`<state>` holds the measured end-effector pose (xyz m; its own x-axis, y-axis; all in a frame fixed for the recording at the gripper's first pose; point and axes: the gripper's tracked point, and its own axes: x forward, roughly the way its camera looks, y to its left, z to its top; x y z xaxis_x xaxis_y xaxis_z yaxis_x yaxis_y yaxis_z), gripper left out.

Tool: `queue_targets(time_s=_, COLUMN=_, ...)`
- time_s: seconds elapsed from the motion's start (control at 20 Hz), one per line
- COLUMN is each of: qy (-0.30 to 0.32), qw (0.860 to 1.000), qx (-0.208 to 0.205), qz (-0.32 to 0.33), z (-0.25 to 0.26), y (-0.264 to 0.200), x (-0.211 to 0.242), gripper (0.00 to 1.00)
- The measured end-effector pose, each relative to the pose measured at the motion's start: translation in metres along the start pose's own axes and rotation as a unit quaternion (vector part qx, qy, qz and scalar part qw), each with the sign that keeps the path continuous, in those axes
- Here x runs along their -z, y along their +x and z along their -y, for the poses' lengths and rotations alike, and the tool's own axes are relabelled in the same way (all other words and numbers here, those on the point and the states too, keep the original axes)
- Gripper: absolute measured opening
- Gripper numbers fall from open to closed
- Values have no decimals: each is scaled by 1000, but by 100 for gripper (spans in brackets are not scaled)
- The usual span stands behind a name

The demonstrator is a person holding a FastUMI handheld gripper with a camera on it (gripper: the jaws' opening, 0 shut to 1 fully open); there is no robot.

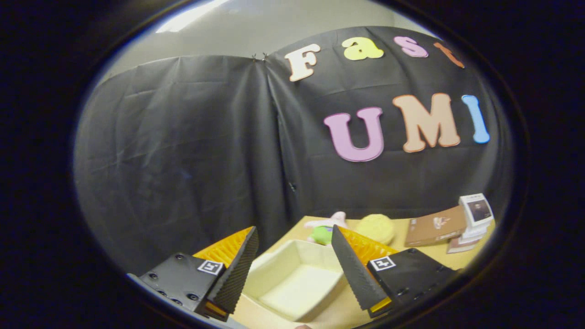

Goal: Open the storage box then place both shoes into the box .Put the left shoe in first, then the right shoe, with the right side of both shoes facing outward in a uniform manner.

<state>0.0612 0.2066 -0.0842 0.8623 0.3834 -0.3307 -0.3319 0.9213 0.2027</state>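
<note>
My gripper (295, 233) is open, its two fingers spread wide with nothing held between them. It is raised above the wooden table (438, 260) and points toward the booth wall. Between and just below the fingers lies a cream, square, shallow container (297, 278) with an open top and a bare inside; whether it is the storage box or its lid I cannot tell.
Beyond the fingers at the table's back lie a small pink and green soft toy (325, 228) and a round yellow object (375, 228). Further right are a brown book (434, 227) and a small white box (476, 214) on a stack.
</note>
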Motion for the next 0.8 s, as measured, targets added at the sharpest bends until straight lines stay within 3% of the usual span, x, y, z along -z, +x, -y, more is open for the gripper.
queue_targets(time_s=0.2, qy=-22, qw=997, qx=79, qz=-9, z=86, y=-40, x=16, gripper=100)
queue_targets(time_s=0.45, qy=-45, qw=988, qx=142, qz=-44, z=172, y=-70, x=63, gripper=100)
queue_targets(time_s=0.8, qy=-30, qw=976, qx=157, qz=-150, z=235, y=-89, x=169, gripper=100)
